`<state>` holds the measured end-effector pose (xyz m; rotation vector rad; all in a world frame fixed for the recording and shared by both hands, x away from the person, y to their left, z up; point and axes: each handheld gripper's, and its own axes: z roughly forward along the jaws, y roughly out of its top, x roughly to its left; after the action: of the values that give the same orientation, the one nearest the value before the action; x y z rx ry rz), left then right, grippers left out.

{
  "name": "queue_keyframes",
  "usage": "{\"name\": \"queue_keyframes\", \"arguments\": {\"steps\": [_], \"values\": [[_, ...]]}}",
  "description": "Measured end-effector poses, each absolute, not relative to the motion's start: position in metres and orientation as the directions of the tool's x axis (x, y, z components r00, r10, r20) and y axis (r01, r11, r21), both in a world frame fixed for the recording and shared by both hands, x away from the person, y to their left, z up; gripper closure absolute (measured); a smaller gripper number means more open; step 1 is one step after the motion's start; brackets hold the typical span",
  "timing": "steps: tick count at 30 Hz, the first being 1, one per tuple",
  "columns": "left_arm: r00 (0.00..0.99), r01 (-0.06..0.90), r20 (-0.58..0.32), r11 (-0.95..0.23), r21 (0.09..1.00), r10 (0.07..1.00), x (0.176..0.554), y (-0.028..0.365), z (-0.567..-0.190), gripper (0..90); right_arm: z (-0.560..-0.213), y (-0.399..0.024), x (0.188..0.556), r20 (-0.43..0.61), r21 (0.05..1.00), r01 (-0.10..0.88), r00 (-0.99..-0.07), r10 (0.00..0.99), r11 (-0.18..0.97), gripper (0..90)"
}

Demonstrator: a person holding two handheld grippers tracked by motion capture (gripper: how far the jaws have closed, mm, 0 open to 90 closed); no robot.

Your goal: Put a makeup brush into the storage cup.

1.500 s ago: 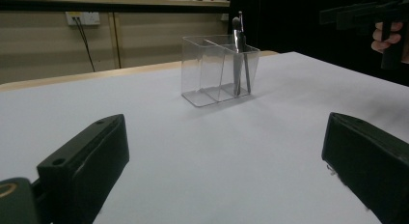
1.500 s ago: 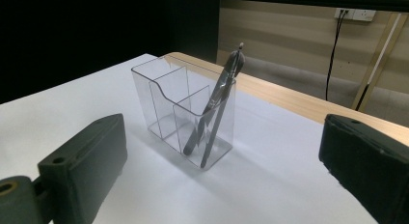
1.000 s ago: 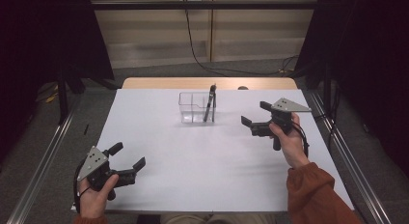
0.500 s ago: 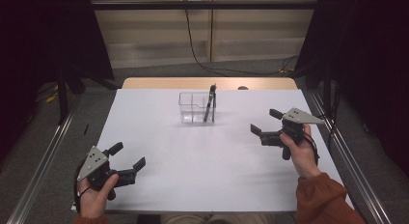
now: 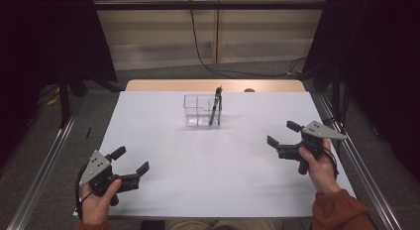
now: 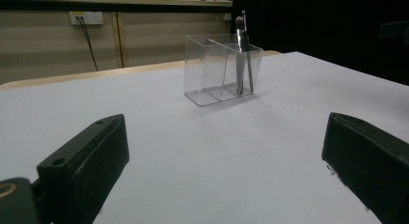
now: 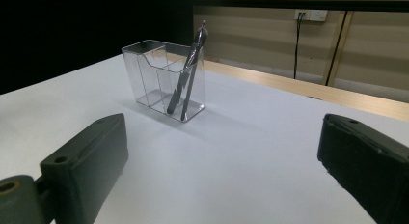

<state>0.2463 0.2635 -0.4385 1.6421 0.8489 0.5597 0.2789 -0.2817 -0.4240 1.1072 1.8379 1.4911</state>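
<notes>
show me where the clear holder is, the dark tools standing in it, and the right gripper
clear holder (image 5: 194, 111), high view, on its left compartment's front wall.
dark tools (image 7: 184, 84), right gripper view, on the shafts partway up.
right gripper (image 5: 282, 134), high view, midway between its open fingertips.

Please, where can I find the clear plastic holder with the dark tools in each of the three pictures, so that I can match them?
High view: the clear holder stands at upper centre, on the far part of the white table.
Left gripper view: upper centre, slightly right.
Right gripper view: upper left of centre.
Shared landmark: the dark tools lean in one end compartment.
</notes>
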Motion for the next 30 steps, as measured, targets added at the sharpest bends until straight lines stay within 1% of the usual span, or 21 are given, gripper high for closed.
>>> {"name": "queue_keyframes", "arguments": {"steps": [18, 30], "values": [[0.618, 0.235, -0.080, -0.087, 0.968, 0.782, 0.243, 0.264, -0.438, 2.6, -0.435, -0.299, 0.243, 0.081, 0.969, 0.244, -0.491, 0.867, 0.048, 3.2], [0.621, 0.229, -0.075, -0.089, 0.969, 0.780, 0.240, 0.263, -0.437, 2.6, -0.442, -0.305, 0.227, 0.069, 0.963, 0.261, -0.479, 0.875, 0.067, 2.3]]}}
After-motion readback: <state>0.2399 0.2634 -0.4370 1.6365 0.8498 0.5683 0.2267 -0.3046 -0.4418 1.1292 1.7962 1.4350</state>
